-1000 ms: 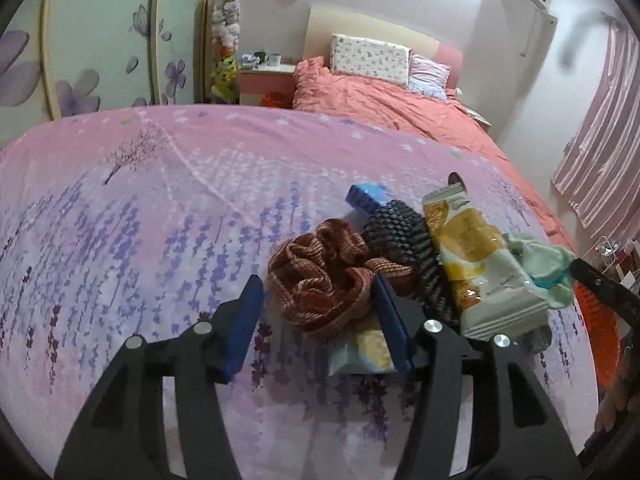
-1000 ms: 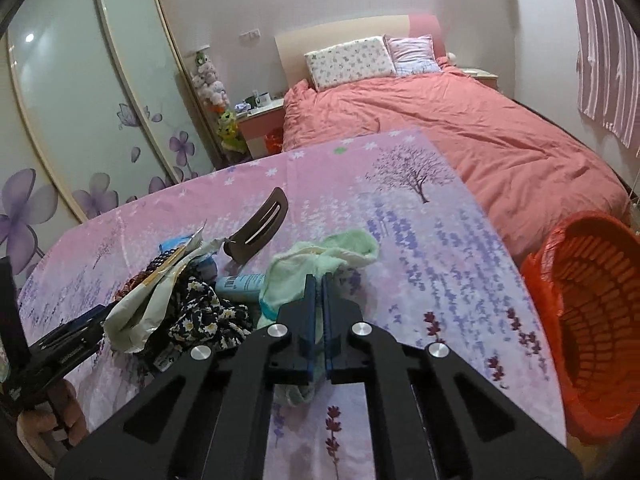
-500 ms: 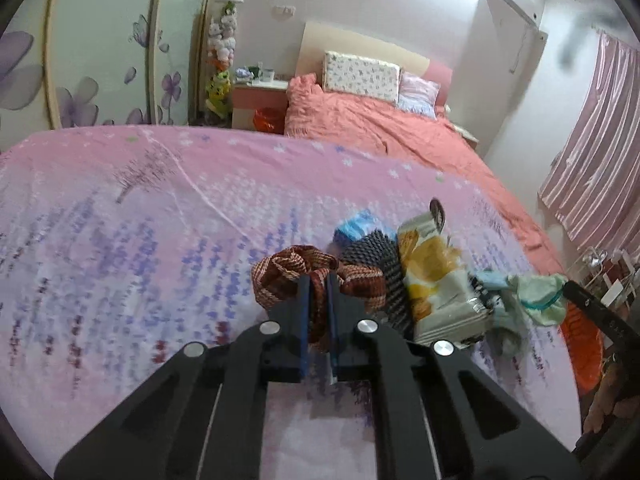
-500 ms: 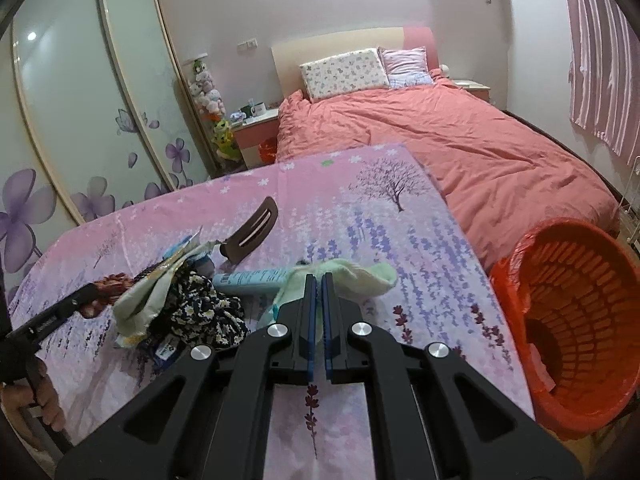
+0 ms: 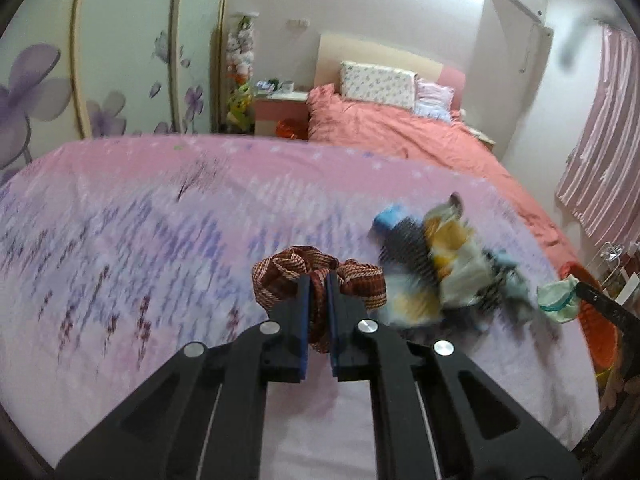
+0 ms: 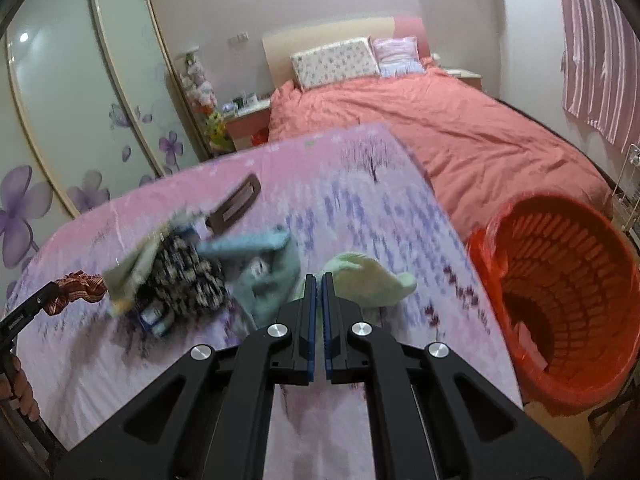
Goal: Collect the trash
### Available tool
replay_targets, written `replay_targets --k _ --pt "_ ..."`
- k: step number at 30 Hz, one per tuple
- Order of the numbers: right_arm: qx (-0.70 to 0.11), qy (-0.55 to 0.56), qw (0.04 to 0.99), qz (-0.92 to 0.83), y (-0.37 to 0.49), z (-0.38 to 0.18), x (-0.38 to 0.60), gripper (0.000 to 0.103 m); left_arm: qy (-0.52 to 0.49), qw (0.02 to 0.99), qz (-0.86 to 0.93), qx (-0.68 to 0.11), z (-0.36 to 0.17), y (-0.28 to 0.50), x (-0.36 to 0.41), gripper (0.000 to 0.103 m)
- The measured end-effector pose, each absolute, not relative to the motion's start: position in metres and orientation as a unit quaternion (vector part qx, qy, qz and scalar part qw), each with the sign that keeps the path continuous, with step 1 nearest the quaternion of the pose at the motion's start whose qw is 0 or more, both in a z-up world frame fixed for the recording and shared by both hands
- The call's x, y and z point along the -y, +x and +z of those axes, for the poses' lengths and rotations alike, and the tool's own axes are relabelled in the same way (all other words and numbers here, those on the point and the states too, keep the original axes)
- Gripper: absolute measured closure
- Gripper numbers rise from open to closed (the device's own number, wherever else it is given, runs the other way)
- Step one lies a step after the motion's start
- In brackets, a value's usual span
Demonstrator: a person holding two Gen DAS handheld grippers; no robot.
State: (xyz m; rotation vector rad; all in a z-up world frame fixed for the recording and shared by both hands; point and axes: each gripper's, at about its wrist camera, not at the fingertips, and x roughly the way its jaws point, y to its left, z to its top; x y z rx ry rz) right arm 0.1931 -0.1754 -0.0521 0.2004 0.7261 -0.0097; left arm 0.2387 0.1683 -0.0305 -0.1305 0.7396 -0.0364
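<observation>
Left wrist view had the left gripper [image 5: 316, 280] at lower centre, jaws pinched tight on a red-brown woven scrunchie [image 5: 316, 270], a fold of it bunched between the blue pads. Right wrist view showed the right gripper [image 6: 317, 280] at lower centre, clamped on a pale green cloth [image 6: 368, 276] — the fabric spilled out to the right of the tips. Both items hung just above the pink floral sheet [image 5: 120, 220].

More clutter sat mid-frame in the left view, blurred: a yellow-and-white snack wrapper [image 5: 452, 264] and a dark patterned scrunchie [image 5: 404, 240] touching it, a blue item [image 5: 388, 216] above. A brown hair clip [image 6: 236, 208] lay left of centre in the right view, just beyond the pile.

Orange slatted basket [image 6: 568, 280] stood at the right edge of the right view, off the side of the sheet — probably the drop spot.

Handling guess: scrunchie and cloth are both light, soft and floppy, so no crush risk; a grab on a bunched fold holds better than an edge. Wrapper looks crinkly and slick, so best pinched at a flat end seam. Clip looks rigid, so take it across its narrow width.
</observation>
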Motion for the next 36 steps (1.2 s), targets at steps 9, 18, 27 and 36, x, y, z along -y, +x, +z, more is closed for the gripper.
replay_targets --k 9,18,27,36 --pt "-0.387 0.086 0.918 0.001 0.183 -0.080 0.181 0.041 -0.053 0.927 -0.001 -0.372 -0.062 0.226 -0.181 0.040" --pt "-0.410 0.097 0.906 -0.035 0.202 -0.099 0.188 0.031 -0.011 0.922 0.013 -0.387 -0.074 0.239 -0.164 0.022" --pt "-0.412 0.060 0.909 -0.028 0.223 -0.097 0.164 0.061 0.004 0.910 0.031 -0.414 -0.087 0.274 -0.152 0.028" --pt "-0.409 0.088 0.908 -0.022 0.220 -0.096 0.174 0.067 -0.022 0.903 0.031 -0.428 -0.091 0.286 -0.161 0.030"
